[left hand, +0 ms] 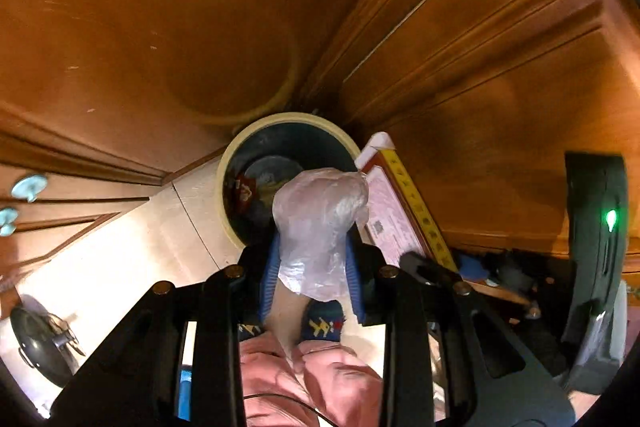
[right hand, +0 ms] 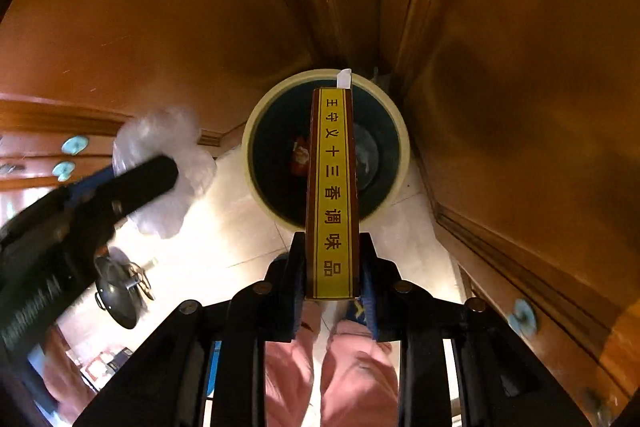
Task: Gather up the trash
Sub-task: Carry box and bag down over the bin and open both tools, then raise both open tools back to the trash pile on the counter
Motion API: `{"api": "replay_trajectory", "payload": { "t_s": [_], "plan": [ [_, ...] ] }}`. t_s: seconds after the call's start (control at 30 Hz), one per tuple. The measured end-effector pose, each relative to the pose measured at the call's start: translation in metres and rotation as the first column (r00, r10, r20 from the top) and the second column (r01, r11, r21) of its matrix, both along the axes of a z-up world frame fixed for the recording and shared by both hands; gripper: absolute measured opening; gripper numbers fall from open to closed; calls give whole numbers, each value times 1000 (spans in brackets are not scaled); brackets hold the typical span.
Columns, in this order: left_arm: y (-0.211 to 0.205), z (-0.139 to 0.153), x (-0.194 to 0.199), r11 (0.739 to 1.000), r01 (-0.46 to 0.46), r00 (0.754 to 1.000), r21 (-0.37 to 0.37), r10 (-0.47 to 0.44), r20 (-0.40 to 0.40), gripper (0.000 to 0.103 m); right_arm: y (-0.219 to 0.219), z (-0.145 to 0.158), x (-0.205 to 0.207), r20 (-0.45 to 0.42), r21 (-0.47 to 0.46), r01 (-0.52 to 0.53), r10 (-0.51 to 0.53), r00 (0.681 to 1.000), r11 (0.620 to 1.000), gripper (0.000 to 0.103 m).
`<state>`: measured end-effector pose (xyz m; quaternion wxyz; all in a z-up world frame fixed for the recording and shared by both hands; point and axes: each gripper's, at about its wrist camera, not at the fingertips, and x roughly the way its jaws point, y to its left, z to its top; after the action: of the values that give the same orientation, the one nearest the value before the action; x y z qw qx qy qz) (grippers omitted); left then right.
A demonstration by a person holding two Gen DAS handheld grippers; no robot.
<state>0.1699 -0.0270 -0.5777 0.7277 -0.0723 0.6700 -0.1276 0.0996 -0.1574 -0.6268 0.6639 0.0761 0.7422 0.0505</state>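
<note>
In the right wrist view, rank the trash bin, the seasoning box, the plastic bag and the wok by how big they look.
1. Trash bin
2. Seasoning box, though it is nearer the camera
3. Crumpled plastic bag, partly hidden by the left gripper
4. Wok on the floor, farthest off

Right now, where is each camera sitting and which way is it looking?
Left wrist: on the left gripper, looking down at the trash bin; it holds a plastic bag; pink trouser legs show.
Right wrist: on the right gripper, looking down; it holds a seasoning box.
Shared: bin, bag, box, pan.
</note>
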Motion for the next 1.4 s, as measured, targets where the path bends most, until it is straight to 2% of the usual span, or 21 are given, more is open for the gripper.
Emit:
{"api": "replay_trajectory", "payload": {
  "t_s": [0.2, 0.27, 0.3, 0.37, 0.43, 0.6, 0.67, 0.73, 0.83, 0.87, 0.97, 1.2, 1.4],
  "plan": [
    [0, -27, 16, 1000, -12, 1000, 1, 12, -27, 30, 10, -22, 23, -2, 28, 16, -16, 1000, 999, 27],
    [4, -32, 21, 1000, -29, 999, -3, 29, -43, 39, 12, -23, 27, -9, 25, 26, -26, 1000, 999, 38],
    [9, -33, 20, 999, -36, 998, -7, 36, -48, 43, 6, -24, 27, -6, 25, 33, -33, 999, 999, 39],
    [18, -34, 22, 998, -52, 998, -25, 50, -45, 57, 6, -20, 28, 10, 20, 47, -47, 999, 999, 39],
    [22, -32, 22, 998, -51, 998, -30, 50, -37, 64, 4, -16, 28, 15, 13, 55, -55, 998, 998, 40],
    [32, -28, 14, 999, -29, 999, -12, 29, -23, 71, 14, -16, 17, 18, -1, 77, -77, 997, 997, 40],
    [34, -24, 9, 1000, -23, 1000, -8, 22, -17, 77, 13, -10, 16, 26, 0, 83, -83, 996, 997, 40],
    [35, -17, 6, 1000, -24, 1000, -7, 24, -7, 78, 12, -1, 13, 37, -7, 89, -89, 995, 996, 40],
    [37, -5, -1, 999, -31, 1000, -6, 31, 1, 78, 11, 13, 7, 54, -17, 88, -87, 995, 996, 40],
    [38, 2, -4, 999, -33, 999, -4, 33, 6, 78, 7, 4, 3, 59, -22, 87, -86, 995, 996, 40],
    [41, 22, -13, 999, -36, 999, 0, 36, 26, 78, 4, 22, -4, 64, -40, 85, -83, 994, 996, 40],
    [48, 92, -38, 998, -58, 997, -10, 58, 59, 78, -1, 84, -17, 82, -60, 71, -66, 994, 996, 40],
    [48, 162, -59, 997, -83, 989, -2, 82, 122, 78, -6, 145, -34, 104, -56, 26, -20, 994, 998, 40]
  ]
}}
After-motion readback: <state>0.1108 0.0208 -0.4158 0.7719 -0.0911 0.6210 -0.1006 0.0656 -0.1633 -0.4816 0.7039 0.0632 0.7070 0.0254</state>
